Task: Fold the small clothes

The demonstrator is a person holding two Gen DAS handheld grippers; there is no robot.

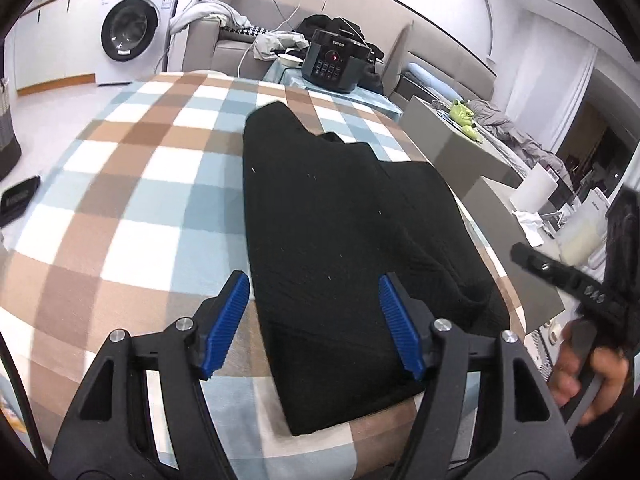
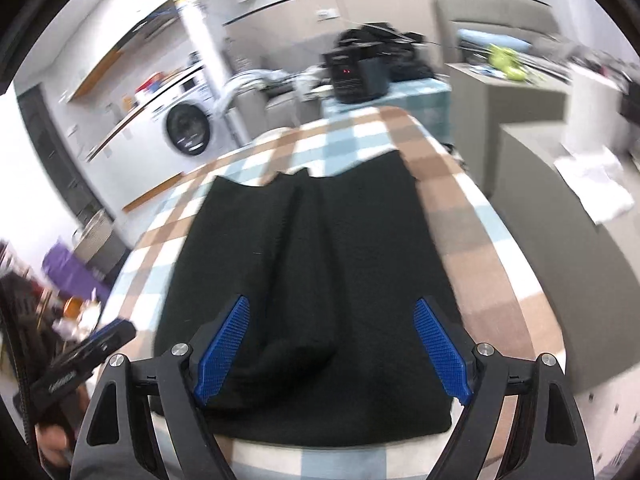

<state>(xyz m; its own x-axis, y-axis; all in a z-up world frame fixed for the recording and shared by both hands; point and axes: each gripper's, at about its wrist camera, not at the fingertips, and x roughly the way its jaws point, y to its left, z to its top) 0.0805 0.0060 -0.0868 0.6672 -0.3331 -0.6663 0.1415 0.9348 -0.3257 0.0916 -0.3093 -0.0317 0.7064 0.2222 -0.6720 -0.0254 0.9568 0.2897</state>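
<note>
- Black knitted garment (image 1: 340, 248) lies folded flat on the checked blanket (image 1: 132, 200), straight ahead of both tools and running away from them toward the far edge.
- Left gripper (image 1: 314, 320) hovers over the garment's near end, its jaws parted about halfway with nothing between them; the left blue pad (image 1: 226, 320) hangs over bare blanket just beside the garment's left edge, the other over the black cloth.
- Right gripper (image 2: 330, 352), seen from its own camera, stands wide apart and empty above the garment's near hem; a raised fold in the cloth (image 2: 296, 264) runs ahead from between its pads.
- Beyond the garment's far end, a black pressure cooker (image 1: 334, 66) sits on a pale blue cloth.
- Far left of the left tool, a white washing machine (image 1: 136, 32) stands against the wall.
- At the left tool's right, the person's hand (image 1: 588, 376) grips the other tool's handle.
</note>
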